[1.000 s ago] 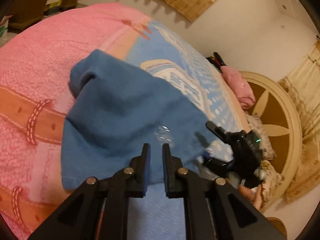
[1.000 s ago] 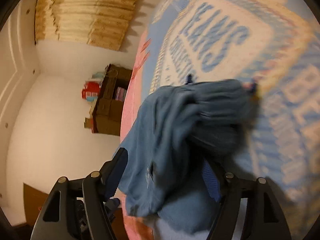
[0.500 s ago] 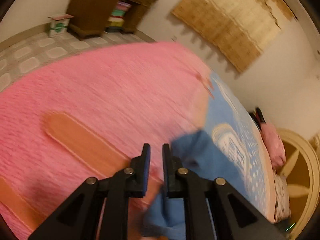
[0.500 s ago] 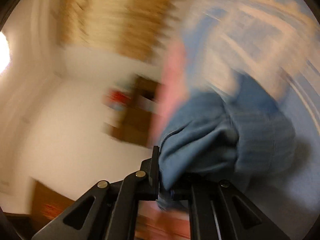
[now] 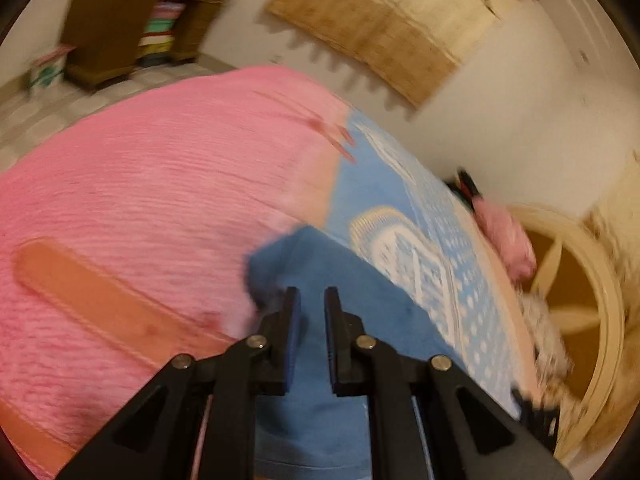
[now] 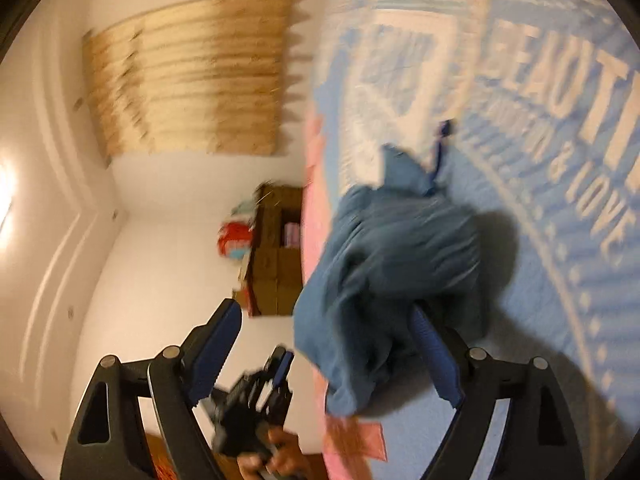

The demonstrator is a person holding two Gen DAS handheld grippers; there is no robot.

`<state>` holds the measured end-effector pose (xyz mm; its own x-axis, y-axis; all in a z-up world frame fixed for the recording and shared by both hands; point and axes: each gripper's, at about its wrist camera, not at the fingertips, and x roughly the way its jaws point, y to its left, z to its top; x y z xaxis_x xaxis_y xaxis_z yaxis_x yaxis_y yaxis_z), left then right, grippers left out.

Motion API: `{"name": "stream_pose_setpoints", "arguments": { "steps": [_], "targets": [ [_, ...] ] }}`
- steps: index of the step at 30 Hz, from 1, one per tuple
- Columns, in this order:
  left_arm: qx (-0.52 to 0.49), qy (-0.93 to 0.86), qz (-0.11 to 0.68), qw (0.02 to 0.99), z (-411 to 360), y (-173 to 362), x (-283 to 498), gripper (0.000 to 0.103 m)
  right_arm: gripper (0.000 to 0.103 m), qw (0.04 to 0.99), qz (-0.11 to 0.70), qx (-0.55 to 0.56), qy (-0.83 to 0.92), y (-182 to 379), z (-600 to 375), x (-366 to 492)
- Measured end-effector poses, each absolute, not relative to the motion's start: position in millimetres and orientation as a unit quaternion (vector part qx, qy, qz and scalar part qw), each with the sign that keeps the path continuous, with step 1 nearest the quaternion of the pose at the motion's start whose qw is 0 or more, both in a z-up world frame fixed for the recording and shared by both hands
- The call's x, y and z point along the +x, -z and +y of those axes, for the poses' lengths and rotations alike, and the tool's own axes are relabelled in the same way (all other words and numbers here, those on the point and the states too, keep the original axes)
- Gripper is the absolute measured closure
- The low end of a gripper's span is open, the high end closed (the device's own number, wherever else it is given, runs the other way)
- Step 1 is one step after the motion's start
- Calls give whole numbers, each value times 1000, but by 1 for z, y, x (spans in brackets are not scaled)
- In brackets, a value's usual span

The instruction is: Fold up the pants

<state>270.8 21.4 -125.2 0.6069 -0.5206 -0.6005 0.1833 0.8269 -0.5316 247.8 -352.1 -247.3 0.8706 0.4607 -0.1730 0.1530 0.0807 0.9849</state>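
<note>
From my left wrist camera, my left tongs sit nearly closed, with only a narrow slot between the two blue-padded fingers, and nothing is pinched in that slot. The blue pants lie on the bed just below and ahead of the fingertips, a corner of them reaching over onto the pink blanket, the rest resting on the light blue patterned cover. A brown cabinet stands on the floor beyond the bed. The picture is smeared by motion.

From my right wrist camera, my right tongs are spread wide. The pants sit bunched in a heap between the two fingers; the right finger lies against the cloth, the left finger stands well apart from it, so nothing is gripped. The heap rests on the blue cover near its border with the pink. My other tongs show low in the frame, blurred.
</note>
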Motion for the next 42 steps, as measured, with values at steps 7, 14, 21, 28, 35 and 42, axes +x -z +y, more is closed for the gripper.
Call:
{"name": "stream_pose_setpoints", "arguments": {
  "steps": [7, 14, 21, 28, 35, 42],
  "targets": [
    [-174, 217, 431, 859, -7, 135, 275, 91, 70, 646, 286, 702, -90, 266, -356, 291],
    [-190, 198, 418, 866, 10, 132, 276, 91, 89, 875, 195, 417, -149, 113, -313, 309],
    [-201, 194, 421, 863, 15, 134, 277, 91, 88, 829, 298, 463, -101, 219, -310, 274],
    [-200, 183, 422, 865, 19, 135, 278, 91, 58, 786, 370, 479, -125, 251, -297, 243],
    [-189, 180, 428, 865, 18, 136, 282, 91, 40, 833, 311, 447, -98, 189, -347, 211],
    [-145, 186, 429, 872, 14, 134, 298, 91, 37, 776, 331, 524, -116, 238, -425, 283]
  ]
}}
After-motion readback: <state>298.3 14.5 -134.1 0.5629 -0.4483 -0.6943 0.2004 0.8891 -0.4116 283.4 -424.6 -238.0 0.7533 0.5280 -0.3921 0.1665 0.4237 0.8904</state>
